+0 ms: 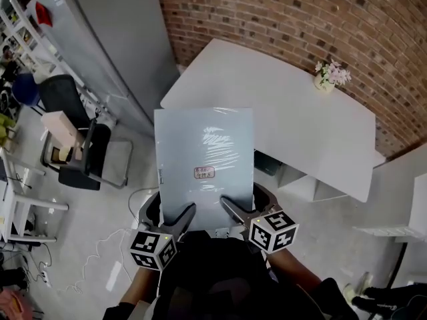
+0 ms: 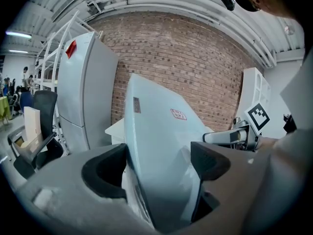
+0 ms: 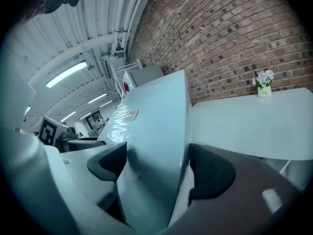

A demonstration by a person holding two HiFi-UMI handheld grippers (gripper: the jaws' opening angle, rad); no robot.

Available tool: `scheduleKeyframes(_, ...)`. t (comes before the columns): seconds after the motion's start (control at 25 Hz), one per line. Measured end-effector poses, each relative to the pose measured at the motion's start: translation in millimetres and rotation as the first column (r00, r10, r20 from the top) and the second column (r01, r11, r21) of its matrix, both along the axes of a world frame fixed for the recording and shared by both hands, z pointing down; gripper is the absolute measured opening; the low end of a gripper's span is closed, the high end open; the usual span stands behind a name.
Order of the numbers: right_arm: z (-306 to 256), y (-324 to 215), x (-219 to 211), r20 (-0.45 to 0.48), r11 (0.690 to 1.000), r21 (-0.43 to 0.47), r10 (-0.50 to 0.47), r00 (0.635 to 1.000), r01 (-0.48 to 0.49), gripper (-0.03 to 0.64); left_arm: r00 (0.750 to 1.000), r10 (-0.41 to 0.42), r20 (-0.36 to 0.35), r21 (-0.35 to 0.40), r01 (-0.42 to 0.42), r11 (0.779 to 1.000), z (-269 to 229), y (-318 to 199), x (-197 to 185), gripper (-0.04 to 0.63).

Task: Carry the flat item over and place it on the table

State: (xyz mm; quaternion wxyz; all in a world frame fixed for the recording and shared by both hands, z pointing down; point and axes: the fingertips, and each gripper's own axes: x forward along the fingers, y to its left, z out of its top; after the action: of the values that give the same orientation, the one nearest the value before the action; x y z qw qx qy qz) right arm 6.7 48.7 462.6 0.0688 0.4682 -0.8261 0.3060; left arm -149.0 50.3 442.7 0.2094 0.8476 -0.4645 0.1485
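The flat item is a pale blue panel wrapped in shiny film, with a small red-and-white label on its face. I hold it out level in front of me by its near edge, above the floor, its far end over the near edge of the white table. My left gripper is shut on the near left corner, and my right gripper is shut on the near right corner. In the left gripper view the panel fills the gap between the jaws. The right gripper view shows the same panel clamped in its jaws.
A small vase of flowers stands at the table's far side by the brick wall. A tall grey cabinet rises at the left. A black chair and a cardboard box sit on the floor left of me.
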Motion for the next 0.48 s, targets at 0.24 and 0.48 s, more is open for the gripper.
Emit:
scheduleKeyframes(0.24, -1.7, -10.9, 26.2, 0.006, 0.999, 0.01, 0.051, 0.999, -0.052, 0.402, 0.998, 0.055, 0.01, 0.013, -0.055, 0.998, -3.1, -19.0, 26.7, 0.423)
scheduleKeyframes(0.48, 7.7, -23.0, 45.9, 0.002, 0.994, -0.019, 0.111, 0.994, -0.111, 0.401, 0.994, 0.112, 0.005, -0.016, -0.111, 0.994, 7.1, -40.1, 47.1, 0.423)
